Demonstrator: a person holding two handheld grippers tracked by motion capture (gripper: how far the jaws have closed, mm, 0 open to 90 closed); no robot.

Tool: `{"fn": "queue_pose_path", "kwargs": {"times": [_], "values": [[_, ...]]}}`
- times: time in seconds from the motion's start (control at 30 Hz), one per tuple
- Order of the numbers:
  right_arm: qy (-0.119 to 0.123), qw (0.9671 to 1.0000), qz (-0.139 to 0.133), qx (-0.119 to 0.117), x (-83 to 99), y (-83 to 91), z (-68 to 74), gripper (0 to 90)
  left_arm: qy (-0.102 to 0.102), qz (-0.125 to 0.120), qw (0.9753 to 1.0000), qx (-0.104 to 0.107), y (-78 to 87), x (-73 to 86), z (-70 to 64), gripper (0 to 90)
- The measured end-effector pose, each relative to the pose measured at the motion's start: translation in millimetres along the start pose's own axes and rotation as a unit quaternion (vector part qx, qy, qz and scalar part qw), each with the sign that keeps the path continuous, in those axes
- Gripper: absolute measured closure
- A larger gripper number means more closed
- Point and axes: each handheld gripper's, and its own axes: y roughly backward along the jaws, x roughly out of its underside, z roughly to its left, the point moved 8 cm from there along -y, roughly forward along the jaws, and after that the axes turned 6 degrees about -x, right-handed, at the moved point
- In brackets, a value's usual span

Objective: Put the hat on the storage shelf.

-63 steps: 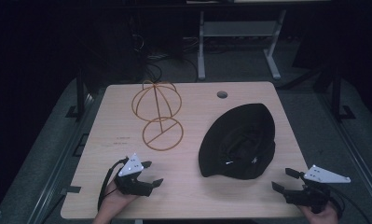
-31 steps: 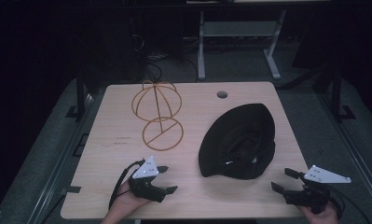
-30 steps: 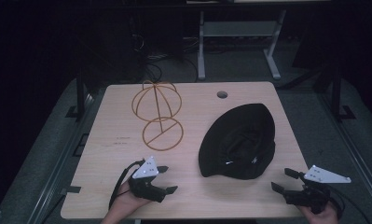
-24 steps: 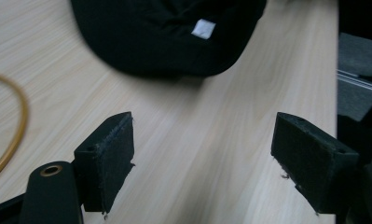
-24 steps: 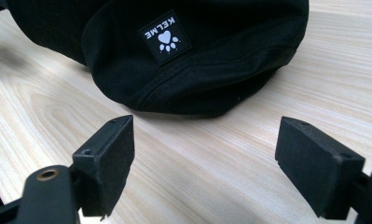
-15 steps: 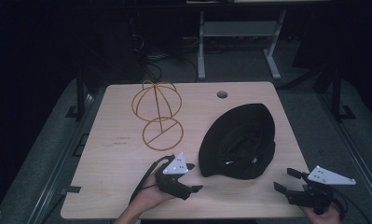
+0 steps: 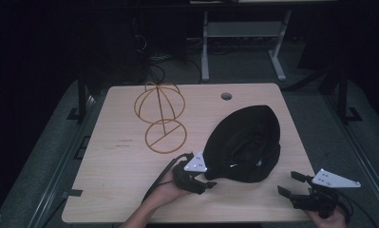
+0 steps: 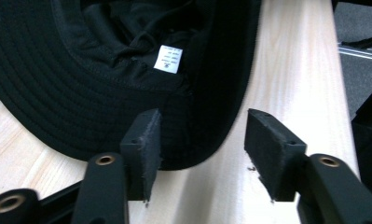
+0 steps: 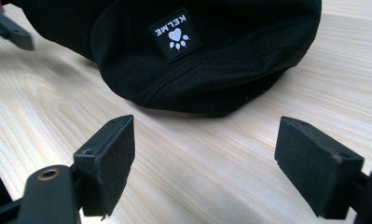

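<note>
The black hat lies crown-down, inside up, on the worktop, toward 4 o'clock from its centre, with the wire stand well apart at about 10 o'clock. The step in hand looks like taking the brim with the left gripper, which sits at the hat's 7 o'clock edge with its jaws spread. In the left gripper view the brim edge lies between the 2 pads, one pad over the stitched brim and the other over bare wood. To do this well, I would slide the lower jaw flat along the wood so it goes under the brim rather than pushing the hat away, then pinch only when the fabric sits deep between the pads, not just the rim's last stitch. Soft cloth will sag, so a bite close to the crown seam should hold better. The right gripper, jaws also spread, rests near the worktop's 5 o'clock corner, close to the hat but apart from it, facing the logo patch; it could take the opposite edge so the hat lifts level toward the stand.
</note>
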Motion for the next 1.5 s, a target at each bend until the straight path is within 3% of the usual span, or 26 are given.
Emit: {"fn": "queue_pose_path", "kwargs": {"times": [0.2, 0.33, 0.37, 0.47, 0.6, 0.83, 1.1, 1.27, 1.5], "values": [[0.003, 1.0, 0.001, -0.002, -0.5, -1.1, 1.3, 19.4, -0.003, 0.011, 0.9999, 0.008, -10.7, 1.0, 2.0, 57.0], [0.006, 1.0, 0.001, -0.004, -1.3, -2.5, 2.2, 19.4, -0.016, 0.015, 0.9997, 0.009, -12.6, -1.9, 0.7, 65.4], [0.006, 1.0, 0.002, -0.005, -1.4, -3.2, 2.9, 19.4, -0.028, 0.017, 0.9994, 0.012, -11.8, -4.5, -0.4, 71.8], [0.007, 1.0, 0.002, -0.005, -1.8, -3.6, 3.4, 19.4, -0.033, 0.013, 0.9993, 0.009, -10.3, -8.4, 0.0, 80.5], [0.011, 0.9999, 0.002, -0.006, -3.3, -5.3, 5.4, 19.3, -0.032, 0.002, 0.9994, 0.01, -5.9, -18.9, 1.2, 84.4], [0.023, 0.9996, -0.011, -0.01, -14.2, -10.9, 14.6, 18.8, -0.016, -0.03, 0.9993, 0.016, 2.7, -45.9, 0.4, 85.4], [0.045, 0.9986, -0.023, -0.018, -30.0, -19.9, 22.3, 17.0, -0.013, -0.053, 0.9981, 0.027, 11.3, -68.7, -2.8, 85.5], [0.058, 0.9978, -0.028, -0.016, -39.5, -22.5, 21.3, 17.3, -0.005, -0.067, 0.9972, 0.033, 17.6, -75.7, -1.5, 85.4], [0.083, 0.9963, -0.022, 0.005, -51.6, -34.5, 16.1, 21.4, 0.01, -0.081, 0.9959, 0.039, 24.7, -79.7, 2.6, 85.5]]}}
